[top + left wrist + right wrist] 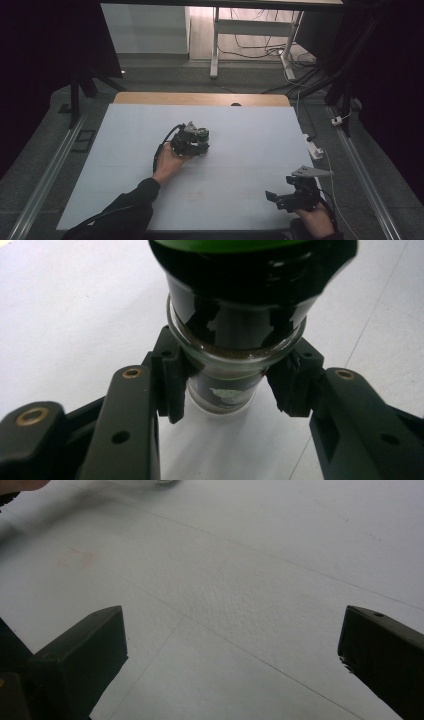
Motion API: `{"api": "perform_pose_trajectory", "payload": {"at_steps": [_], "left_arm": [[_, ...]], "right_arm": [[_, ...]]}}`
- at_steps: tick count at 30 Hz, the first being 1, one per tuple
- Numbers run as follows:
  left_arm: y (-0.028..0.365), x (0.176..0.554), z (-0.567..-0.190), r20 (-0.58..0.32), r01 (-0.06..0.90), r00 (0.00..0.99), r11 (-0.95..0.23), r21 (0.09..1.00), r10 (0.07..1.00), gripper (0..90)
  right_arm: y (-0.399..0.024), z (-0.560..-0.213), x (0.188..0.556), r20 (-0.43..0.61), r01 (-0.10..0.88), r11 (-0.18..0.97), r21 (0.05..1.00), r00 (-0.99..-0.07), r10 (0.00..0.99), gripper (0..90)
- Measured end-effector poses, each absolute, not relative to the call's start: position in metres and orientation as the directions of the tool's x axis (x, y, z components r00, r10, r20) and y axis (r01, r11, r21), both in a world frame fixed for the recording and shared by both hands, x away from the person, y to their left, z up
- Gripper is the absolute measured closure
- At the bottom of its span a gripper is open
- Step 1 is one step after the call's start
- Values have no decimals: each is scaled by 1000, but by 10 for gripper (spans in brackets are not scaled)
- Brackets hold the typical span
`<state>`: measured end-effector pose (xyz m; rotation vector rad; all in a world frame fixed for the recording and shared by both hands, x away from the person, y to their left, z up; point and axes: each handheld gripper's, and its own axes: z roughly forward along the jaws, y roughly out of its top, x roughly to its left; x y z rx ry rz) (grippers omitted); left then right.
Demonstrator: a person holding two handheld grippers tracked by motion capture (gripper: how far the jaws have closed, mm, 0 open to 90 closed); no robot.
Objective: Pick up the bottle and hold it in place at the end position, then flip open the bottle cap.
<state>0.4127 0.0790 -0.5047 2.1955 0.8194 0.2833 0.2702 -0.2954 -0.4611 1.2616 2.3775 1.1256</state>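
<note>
Covering most of the bench (240, 145) is a white sheet, faint crease lines and a pale reddish mark on it in the right gripper view; a strip of bare wood shows at the far edge in the high view. Beyond the bench: grey floor, white frame legs, loose cables.

Person's left forearm in a dark sleeve (131, 207) comes in from the bottom of the high view, left hand (167, 164) reaching to about bench centre. Right hand (315, 217) sits low at the near right corner.

Left tool (200, 141) near bench centre, cable looping back toward the wrist. Its jaws are closed on a glass jar (235, 335): in the left gripper view both pads (172, 377) press the jar's clear glass body from either side, below the wider dark collar. Jar has dark contents, a green band at the top edge of that view, a small label lower down. Jar's lower end is close to the white sheet; can't tell if it touches. In the high view the jar reads as a small green-topped thing at the tool tip.

Right tool (272, 197) at the near right of the bench, grey three-cornered plate on top, pointing left. Jaws spread wide, nothing between them, white sheet under them. Well apart from the left tool and jar.
</note>
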Motion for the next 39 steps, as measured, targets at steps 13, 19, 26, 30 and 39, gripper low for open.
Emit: {"api": "perform_pose_trajectory", "payload": {"at_steps": [13,19,26,30,39], "left_arm": [[76,410,-510,-40,465,772,-520,717,635,535],[76,410,-510,-37,464,772,-523,715,634,535],[76,409,-511,-38,465,771,-521,716,636,536],[76,410,-510,-37,464,772,-523,715,635,536],[76,410,-510,-36,465,772,-526,712,634,537]], "right_arm": [[-296,-461,269,145,605,338,721,-609,780,0],[-295,-460,269,140,602,338,724,-607,782,0],[-296,-459,268,142,597,329,731,-605,783,0],[-295,-458,268,135,586,335,738,-615,777,0],[-286,-452,269,135,553,344,759,-650,747,0]]}}
